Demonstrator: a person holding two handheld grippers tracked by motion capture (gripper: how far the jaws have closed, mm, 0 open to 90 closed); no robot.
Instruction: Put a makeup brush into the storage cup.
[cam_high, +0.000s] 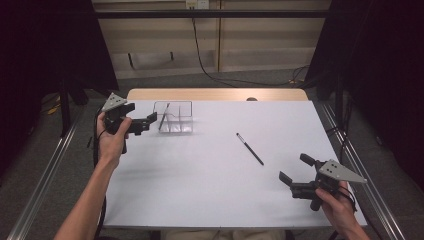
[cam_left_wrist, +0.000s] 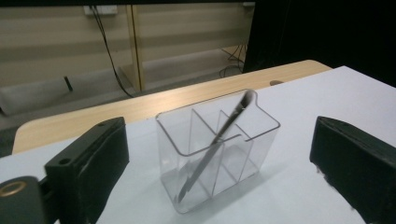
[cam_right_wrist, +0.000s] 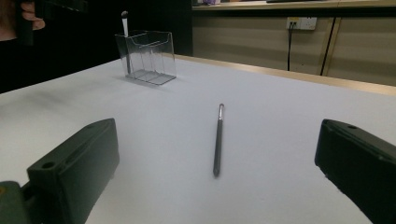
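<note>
- White, smooth table (cam_high: 210, 200) held everything.
- Clear plastic holder (cam_high: 176, 118), split into compartments, stood near the left gripper (cam_high: 146, 123), whose jaws were spread and empty; one brush (cam_left_wrist: 217, 140) leaned inside.
- Slim dark loose brush (cam_high: 250, 149) lay flat, nearer the right gripper (cam_high: 295, 175), its length pointing toward those spread, empty jaws.

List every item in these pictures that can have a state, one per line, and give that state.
Clear organiser: upright on the table, holding one brush.
Brush in organiser: leaning inside a compartment, tip above the rim.
Loose brush: lying flat on the white table, untouched.
Left gripper: open, empty, beside the organiser.
Right gripper: open, empty.
</note>
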